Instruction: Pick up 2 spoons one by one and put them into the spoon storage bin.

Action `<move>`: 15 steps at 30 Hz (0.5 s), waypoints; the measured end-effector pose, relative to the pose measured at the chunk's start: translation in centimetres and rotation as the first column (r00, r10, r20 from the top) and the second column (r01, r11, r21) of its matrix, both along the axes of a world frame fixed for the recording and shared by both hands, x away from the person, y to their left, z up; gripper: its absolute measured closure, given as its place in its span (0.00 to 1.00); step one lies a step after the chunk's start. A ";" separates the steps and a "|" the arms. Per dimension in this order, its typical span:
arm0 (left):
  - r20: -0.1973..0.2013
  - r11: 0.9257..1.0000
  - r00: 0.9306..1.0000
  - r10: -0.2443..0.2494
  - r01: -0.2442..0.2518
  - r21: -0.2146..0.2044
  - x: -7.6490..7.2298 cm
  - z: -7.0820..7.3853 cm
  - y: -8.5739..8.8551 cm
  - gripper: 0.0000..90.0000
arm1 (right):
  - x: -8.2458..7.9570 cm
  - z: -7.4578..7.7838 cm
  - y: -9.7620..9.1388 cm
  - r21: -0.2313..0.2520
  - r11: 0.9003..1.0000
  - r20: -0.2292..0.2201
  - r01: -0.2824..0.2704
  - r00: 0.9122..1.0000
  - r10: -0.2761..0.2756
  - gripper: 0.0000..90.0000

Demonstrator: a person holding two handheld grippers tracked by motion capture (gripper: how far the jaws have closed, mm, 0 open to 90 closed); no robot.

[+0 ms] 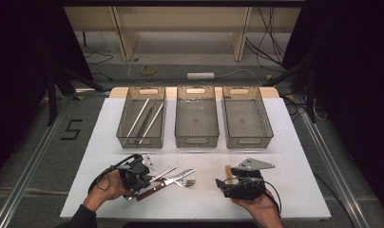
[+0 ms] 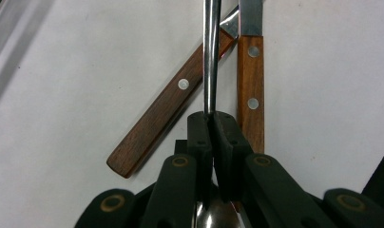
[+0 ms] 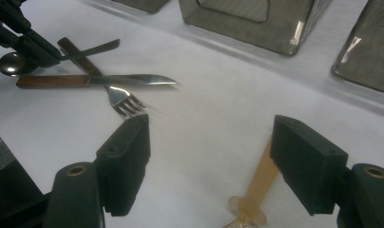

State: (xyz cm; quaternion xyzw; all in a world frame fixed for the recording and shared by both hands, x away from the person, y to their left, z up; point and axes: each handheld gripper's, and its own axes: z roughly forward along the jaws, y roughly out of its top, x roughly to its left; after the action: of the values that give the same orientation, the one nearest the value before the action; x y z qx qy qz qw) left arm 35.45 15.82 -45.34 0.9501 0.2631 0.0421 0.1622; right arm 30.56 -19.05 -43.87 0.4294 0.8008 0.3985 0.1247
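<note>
I have my left claw (image 2: 212, 137) pinched tight on the slim steel handle of a spoon (image 2: 212, 52), its bowl sitting back behind the jaws and the handle reaching forward over the table (image 1: 285, 156). It sits at the near left of the table, just over a wooden-handled knife (image 3: 92, 80) and a wooden-handled fork (image 3: 115, 97) that lie crossed beneath it. I judge the spoon light, rigid and slick; polished metal this thin could swivel in the pads, so a grip near the middle of the handle, close to the balance point, seems safest to me. My right claw (image 3: 211, 159) is spread wide and holds nothing, hovering above a pale amber plastic-looking stick (image 3: 259, 183) with a flared end, lying on the table near my right hand (image 1: 256, 202). Three smoky translucent bins stand in a row farther back; the left bin (image 1: 126, 118) already has long metal pieces in it, the middle bin (image 1: 196, 137) and the right bin (image 1: 264, 118) look bare. The only writing I can read is a dark "5" marked on the floor (image 1: 47, 166) left of the table; the cutlery shows no brand
</note>
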 end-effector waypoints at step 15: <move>0.014 0.986 0.995 0.099 -0.096 -0.133 0.7 2.5 0.4 0.95 | 0.0 0.2 -0.2 0.014 1.000 0.010 0.008 1.000 -0.008 0.34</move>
State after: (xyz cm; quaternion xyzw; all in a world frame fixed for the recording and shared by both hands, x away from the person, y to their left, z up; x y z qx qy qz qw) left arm 36.17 16.19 -42.85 0.9228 0.3099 0.0423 0.2251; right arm 30.60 -19.26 -43.70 0.4314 0.7958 0.4055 0.1272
